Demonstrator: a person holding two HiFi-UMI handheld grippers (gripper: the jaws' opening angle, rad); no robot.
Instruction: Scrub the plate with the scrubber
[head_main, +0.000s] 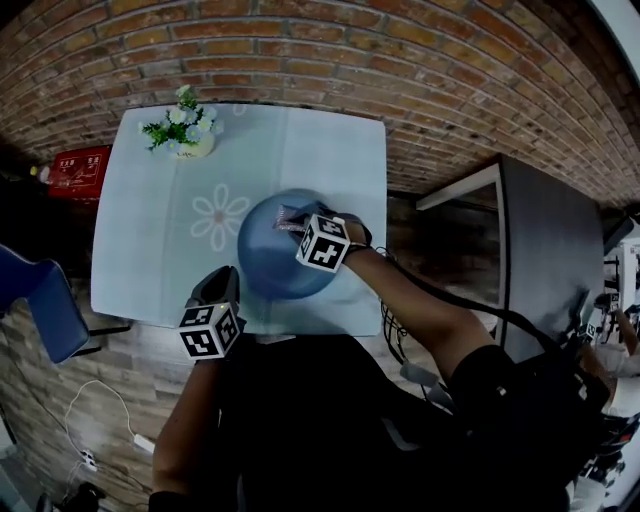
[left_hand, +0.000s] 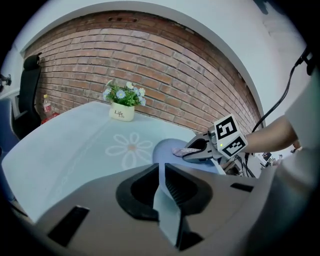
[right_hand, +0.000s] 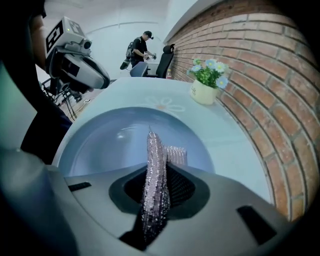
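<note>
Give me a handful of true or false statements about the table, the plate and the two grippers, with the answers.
1. The right gripper is shut on the sparkly scrubber. True.
2. The scrubber is over bare cloth, beside the plate. False: it is over the blue plate.
3. A flower pot stands at the table's far side, near the brick wall. True.
4. The left gripper hangs open above the flower pot. False: it is at the plate's near rim, with its jaws closed on that rim.
5. The tablecloth is plain, with no pattern. False: a flower is printed on it beside the plate.
</note>
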